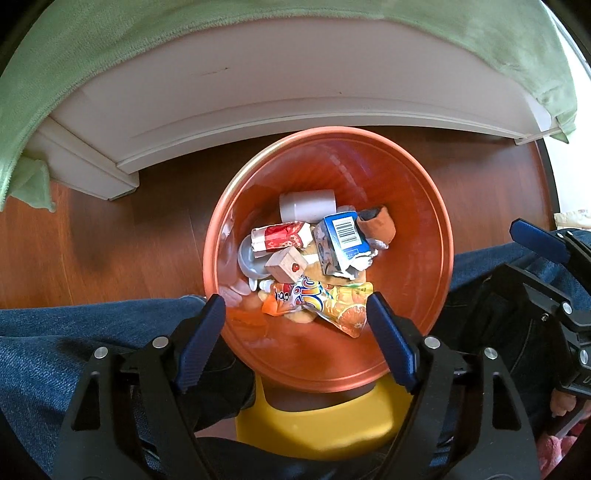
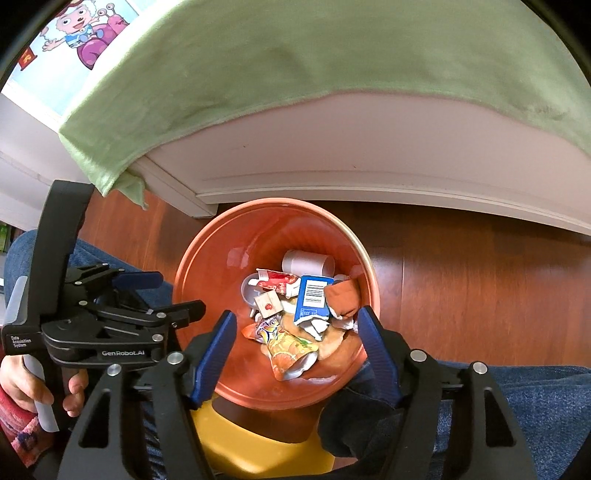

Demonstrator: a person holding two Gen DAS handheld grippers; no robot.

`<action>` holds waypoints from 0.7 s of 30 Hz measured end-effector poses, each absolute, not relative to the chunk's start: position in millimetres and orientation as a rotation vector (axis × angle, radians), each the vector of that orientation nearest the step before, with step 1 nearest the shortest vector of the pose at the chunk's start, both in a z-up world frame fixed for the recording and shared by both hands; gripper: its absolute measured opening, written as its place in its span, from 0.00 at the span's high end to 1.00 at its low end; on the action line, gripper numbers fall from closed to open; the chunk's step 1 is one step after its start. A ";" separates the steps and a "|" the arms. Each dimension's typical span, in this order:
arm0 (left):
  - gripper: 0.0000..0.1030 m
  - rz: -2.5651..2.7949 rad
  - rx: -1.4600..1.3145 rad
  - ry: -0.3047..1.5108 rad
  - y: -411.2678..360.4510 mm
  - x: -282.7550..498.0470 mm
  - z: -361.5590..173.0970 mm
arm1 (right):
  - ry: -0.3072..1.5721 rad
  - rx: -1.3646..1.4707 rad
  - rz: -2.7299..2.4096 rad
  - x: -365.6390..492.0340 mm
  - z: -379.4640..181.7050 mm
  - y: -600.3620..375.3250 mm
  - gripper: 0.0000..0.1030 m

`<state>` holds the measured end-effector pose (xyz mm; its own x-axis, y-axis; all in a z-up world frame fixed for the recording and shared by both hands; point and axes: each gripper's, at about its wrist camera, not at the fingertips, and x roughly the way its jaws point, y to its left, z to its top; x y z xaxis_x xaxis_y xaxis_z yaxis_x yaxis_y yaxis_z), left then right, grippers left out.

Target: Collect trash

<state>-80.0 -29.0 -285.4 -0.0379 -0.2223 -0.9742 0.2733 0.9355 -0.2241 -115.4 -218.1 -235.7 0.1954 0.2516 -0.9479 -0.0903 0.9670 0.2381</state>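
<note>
Wood floor (image 1: 110, 236), bin rim (image 1: 221, 206) w/ trash

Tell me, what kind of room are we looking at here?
Probably a child's bedroom at home: a white bed frame draped with a green blanket, a cartoon poster behind it, and an orange trash bin of wrappers standing on the wooden floor.

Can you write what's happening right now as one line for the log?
left gripper: open, empty | right gripper: open, empty | bin: holds trash, juice pouch on top
</note>
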 end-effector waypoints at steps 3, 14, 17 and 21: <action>0.25 -0.398 0.041 1.556 -29.0 -79.4 -285.5 | 1.354 0.143 0.240 -115.4 -235.7 -217.5 0.35; 0.25 -0.407 0.058 1.480 -28.0 -70.7 -261.5 | 1.293 0.158 0.225 -108.0 -212.3 -228.0 0.35; 0.25 -0.402 0.070 1.398 -25.8 -63.5 -237.5 | 1.243 0.152 0.217 -99.8 -193.8 -233.3 0.35; 0.25 -0.388 0.080 1.269 -23.1 -50.1 -198.2 | 1.147 0.151 0.230 -79.8 -157.1 -237.9 0.35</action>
<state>-50.1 -23.1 -198.2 0.2420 -0.2401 -0.9401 0.3273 0.9323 -0.1538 -79.8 -237.9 -157.1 0.3915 0.2571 -0.8835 -0.1032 0.9664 0.2354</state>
